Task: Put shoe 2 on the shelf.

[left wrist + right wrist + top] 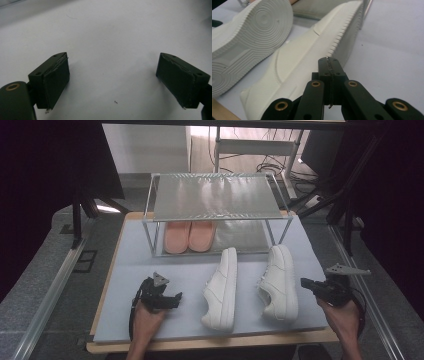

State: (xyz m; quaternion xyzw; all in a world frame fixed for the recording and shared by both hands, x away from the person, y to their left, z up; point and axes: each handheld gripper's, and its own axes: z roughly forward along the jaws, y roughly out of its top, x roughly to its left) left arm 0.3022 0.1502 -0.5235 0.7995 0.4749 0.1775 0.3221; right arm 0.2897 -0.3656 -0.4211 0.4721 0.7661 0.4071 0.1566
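Two white sneakers lie on the pale blue mat (180, 265). The left sneaker (221, 287) is on its side, and its ribbed sole (249, 37) faces my right gripper. The right sneaker (280, 282) also looks tipped, laces toward the left; its side panel (307, 60) is just ahead of my right gripper. My right gripper (305, 283) is beside that shoe's heel end, jaws shut (329, 60) with nothing between them. My left gripper (175, 299) rests left of the sneakers, jaws wide open (112, 56) over bare mat.
A two-tier metal shoe rack (217, 195) stands at the back of the mat, with a pair of pink slippers (189, 236) on the left of its lower shelf. The mat sits on a wooden board (210, 342). Metal rails (50, 295) flank the table.
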